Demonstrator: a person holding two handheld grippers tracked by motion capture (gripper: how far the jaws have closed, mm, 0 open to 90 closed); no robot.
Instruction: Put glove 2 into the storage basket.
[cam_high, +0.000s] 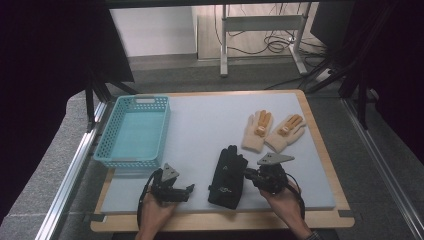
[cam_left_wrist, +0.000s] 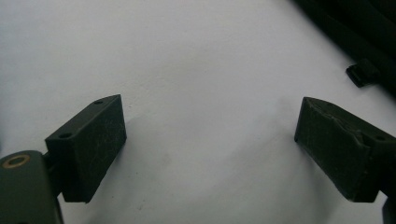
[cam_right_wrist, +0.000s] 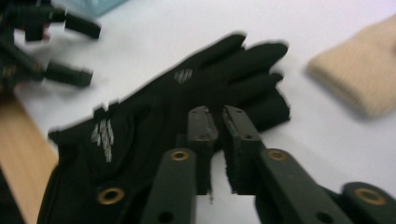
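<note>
Now — right claw (cam_right_wrist: 218, 116) pressed together, low over black gloves (cam_right_wrist: 187, 116) | left claw (cam_left_wrist: 210, 140) spread, level above mat

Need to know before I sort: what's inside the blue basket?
The blue basket looks empty in the high view: just its bare turquoise floor shows. The strip of floor right behind its near wall is hidden by that wall.

Right tool (cam_high: 248, 174) at black gloves (cam_high: 229, 177)
</note>
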